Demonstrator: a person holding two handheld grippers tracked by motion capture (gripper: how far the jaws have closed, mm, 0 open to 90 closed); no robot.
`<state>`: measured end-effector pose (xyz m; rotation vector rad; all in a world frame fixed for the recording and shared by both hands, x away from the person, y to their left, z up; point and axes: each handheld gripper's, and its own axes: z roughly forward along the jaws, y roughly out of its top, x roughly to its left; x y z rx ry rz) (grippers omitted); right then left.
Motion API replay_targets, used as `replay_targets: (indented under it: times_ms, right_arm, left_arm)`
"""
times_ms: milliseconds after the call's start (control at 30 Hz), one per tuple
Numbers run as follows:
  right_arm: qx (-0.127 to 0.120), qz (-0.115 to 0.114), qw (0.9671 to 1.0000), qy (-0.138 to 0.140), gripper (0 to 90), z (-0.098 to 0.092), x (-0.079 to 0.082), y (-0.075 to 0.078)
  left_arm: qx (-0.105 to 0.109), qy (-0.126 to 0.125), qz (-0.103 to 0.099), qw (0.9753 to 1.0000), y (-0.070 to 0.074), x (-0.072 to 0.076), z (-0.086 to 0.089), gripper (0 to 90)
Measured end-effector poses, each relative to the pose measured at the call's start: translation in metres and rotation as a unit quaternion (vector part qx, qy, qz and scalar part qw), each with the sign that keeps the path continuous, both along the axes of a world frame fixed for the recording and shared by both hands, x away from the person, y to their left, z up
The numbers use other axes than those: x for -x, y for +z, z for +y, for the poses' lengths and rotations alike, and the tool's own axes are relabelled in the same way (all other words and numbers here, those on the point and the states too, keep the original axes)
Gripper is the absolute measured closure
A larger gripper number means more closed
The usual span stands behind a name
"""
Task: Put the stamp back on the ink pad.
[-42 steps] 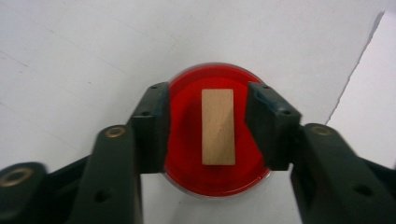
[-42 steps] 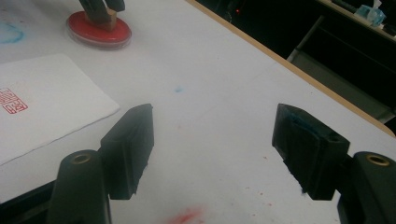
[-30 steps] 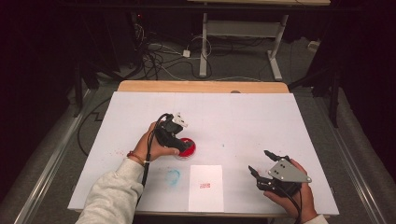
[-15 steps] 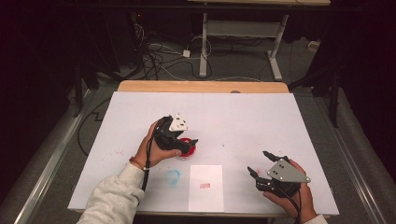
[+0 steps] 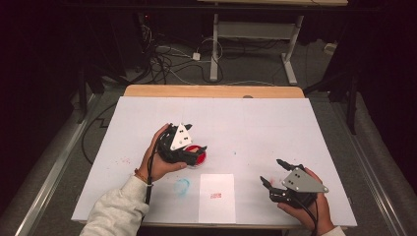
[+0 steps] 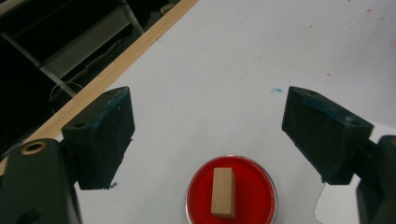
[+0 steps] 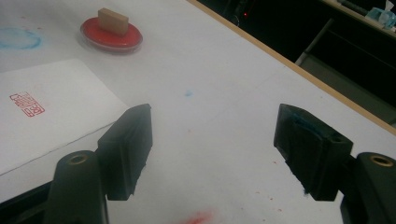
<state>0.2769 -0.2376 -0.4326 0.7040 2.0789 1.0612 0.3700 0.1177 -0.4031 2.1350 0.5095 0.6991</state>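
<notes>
1. Left tool (image 5: 193, 150), at middle left of the high view, hangs over the red ink dish (image 6: 231, 192) with jaws spread wide, holding nothing.
2. Inside that dish a small wooden stamp block (image 6: 222, 192) stands.
3. White paper (image 5: 217, 197) bearing a red print lies bottom centre.
4. Right tool (image 5: 273, 173), lower right, gapes empty over bare worktop (image 5: 255, 123), near its front edge.
</notes>
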Motion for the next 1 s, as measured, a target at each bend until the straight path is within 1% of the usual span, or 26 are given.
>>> replay_targets:
  times_ms: [100,133,167,233,333,433,567,633,700,800,867,933,1000]
  right_arm:
    - [-0.002,-0.002,1.0,-0.001,28.6,-0.001,0.001,0.001]
    - [-0.002,-0.003,1.0,-0.001,28.6,-0.001,0.001,0.001]
    - [-0.003,-0.003,1.0,-0.002,28.6,-0.002,0.001,0.001]
    - [-0.003,-0.004,1.0,-0.003,28.6,-0.002,0.002,0.001]
    - [-0.005,-0.006,1.0,-0.004,28.5,-0.003,0.003,0.002]
    - [-0.005,-0.007,0.9999,-0.005,28.5,-0.003,0.004,0.002]
    - [-0.005,-0.009,0.9999,-0.008,28.6,-0.005,0.005,0.002]
    - [-0.005,-0.01,0.9999,-0.007,28.6,-0.005,0.006,0.002]
    - [-0.005,-0.008,0.9999,-0.012,28.5,-0.007,0.007,0.002]
    - [-0.004,-0.01,0.9998,-0.016,28.5,-0.009,0.008,0.002]
    - [-0.005,-0.011,0.9998,-0.018,28.4,-0.011,0.009,0.002]
    - [-0.006,-0.012,0.9997,-0.02,28.3,-0.011,0.01,0.002]
    - [-0.005,-0.014,0.9997,-0.022,28.1,-0.013,0.01,0.002]
  left_arm:
    - [0.005,0.001,-0.014,0.9999,0.002,0.007,0.004,16.6]
    - [0.01,-0.002,-0.016,0.9998,0.002,0.009,0.005,16.6]
    - [0.01,-0.001,-0.022,0.9997,0.003,0.011,0.006,16.6]
    - [0.013,-0.005,-0.027,0.9995,0.005,0.015,0.008,16.6]
    - [0.005,-0.006,-0.033,0.9994,0.005,0.019,0.008,16.6]
    - [0.003,-0.007,-0.04,0.9992,0.005,0.024,0.008,16.6]
    - [0.001,-0.009,-0.053,0.9985,0.003,0.03,0.012,16.6]
    - [0.005,-0.006,-0.058,0.9983,0.002,0.033,0.015,16.6]
    - [0.007,-0.004,-0.057,0.9983,0.001,0.035,0.019,16.6]
    - [0.006,0.003,-0.067,0.9977,-0.003,0.039,0.025,16.6]
    - [0.009,0.007,-0.064,0.9979,-0.005,0.041,0.029,16.6]
    - [0.004,0.014,-0.071,0.9974,-0.008,0.045,0.034,16.5]
    - [0.006,0.017,-0.072,0.9973,-0.01,0.048,0.038,16.6]
